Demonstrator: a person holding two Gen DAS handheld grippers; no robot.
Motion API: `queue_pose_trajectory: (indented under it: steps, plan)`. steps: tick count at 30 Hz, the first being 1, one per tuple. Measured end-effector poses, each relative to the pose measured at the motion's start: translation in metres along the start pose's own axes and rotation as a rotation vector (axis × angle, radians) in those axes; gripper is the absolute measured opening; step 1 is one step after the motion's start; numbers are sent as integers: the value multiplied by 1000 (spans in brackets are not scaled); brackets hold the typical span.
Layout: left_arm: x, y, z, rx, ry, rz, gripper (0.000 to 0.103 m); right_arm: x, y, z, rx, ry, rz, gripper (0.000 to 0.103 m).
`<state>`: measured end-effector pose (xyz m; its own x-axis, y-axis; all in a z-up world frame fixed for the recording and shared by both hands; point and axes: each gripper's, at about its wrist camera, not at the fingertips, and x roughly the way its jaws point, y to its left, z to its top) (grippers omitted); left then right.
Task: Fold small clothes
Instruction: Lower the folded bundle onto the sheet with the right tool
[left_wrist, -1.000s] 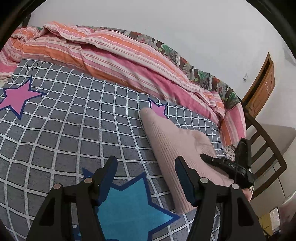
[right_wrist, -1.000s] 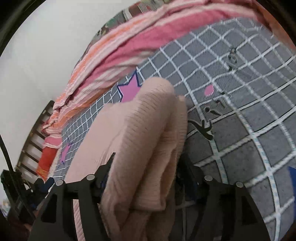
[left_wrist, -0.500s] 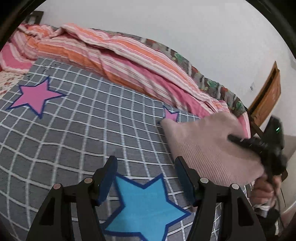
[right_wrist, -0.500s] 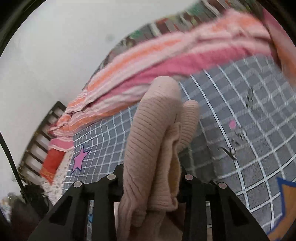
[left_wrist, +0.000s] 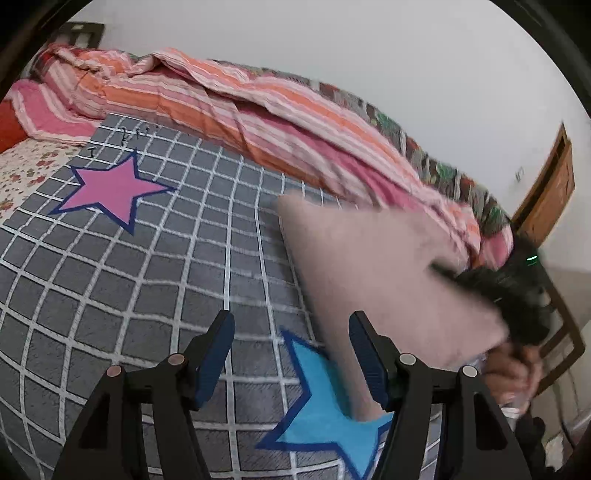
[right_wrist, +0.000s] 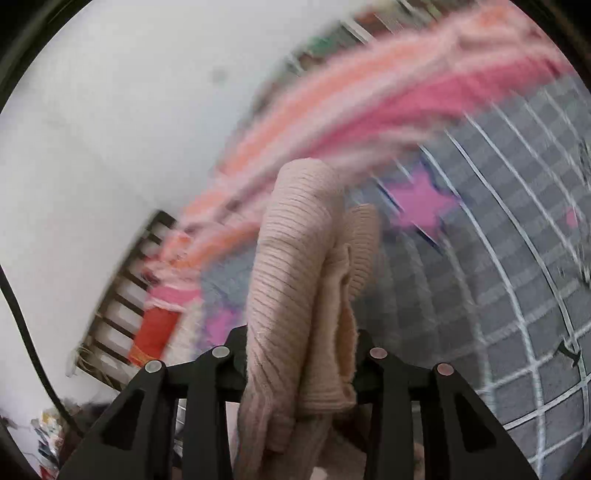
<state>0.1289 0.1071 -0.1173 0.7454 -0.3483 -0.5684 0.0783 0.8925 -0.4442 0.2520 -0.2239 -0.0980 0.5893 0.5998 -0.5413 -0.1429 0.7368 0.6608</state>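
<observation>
A folded pale pink knit garment (left_wrist: 373, 266) hangs in the air over the grey checked bed cover (left_wrist: 147, 266), blurred by motion. My right gripper (left_wrist: 513, 291) holds it from the right. In the right wrist view the right gripper (right_wrist: 301, 354) is shut on the folded knit garment (right_wrist: 291, 266), which bulges out between the jaws. My left gripper (left_wrist: 290, 354) is open and empty, low over the cover, just left of the garment's lower edge.
A striped pink and orange duvet (left_wrist: 258, 107) lies bunched along the far side of the bed. The cover has a pink star (left_wrist: 110, 188) and a blue star (left_wrist: 325, 413). A wooden chair (left_wrist: 569, 332) and door (left_wrist: 550, 188) stand at right.
The right gripper has lifted the folded garment off the cover and swung it up and leftward. The left gripper stayed open and drifted slightly left.
</observation>
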Motion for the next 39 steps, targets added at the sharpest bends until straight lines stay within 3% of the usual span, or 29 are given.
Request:
queue_pose_trajectory:
  steps: [3,6,10,15,18,20,21,22,23,24,26,29,33,39]
  plan:
    - [10,-16,-15,78,41,-3,62,10,-49,-16,26,44,-144,37]
    - [15,-34,-30,142,68,-22,62,-12,-54,-23,-18,15,-114,40]
    - [15,-58,-51,236,90,-42,62,-45,-30,-35,-154,-2,-145,40]
    - [29,-83,-70,325,125,10,62,-91,-13,-63,-270,-40,-87,40]
    - [41,-99,-71,371,138,26,62,-93,-14,-70,-270,-22,-66,40]
    - [49,-107,-72,402,131,95,62,-87,-16,-72,-254,-15,-60,40]
    - [51,-109,-71,406,123,117,58,-81,-16,-72,-242,-14,-56,39]
    - [50,-110,-68,399,120,118,56,-75,-16,-73,-230,-11,-50,32]
    - [48,-108,-65,386,118,109,47,-69,-17,-72,-222,-4,-56,26]
    - [44,-106,-62,370,108,102,29,-63,-17,-71,-219,7,-71,11]
    - [34,-95,-55,344,60,73,19,-65,-15,-70,-239,-18,-65,7]
    - [30,-68,-49,239,42,2,17,-82,-11,-78,-299,-132,-59,5]
    - [36,-59,-60,225,68,4,17,-56,-29,-94,-274,-39,-119,5]
    - [25,-58,-63,228,83,0,30,-63,-16,-95,-332,-49,-138,13]
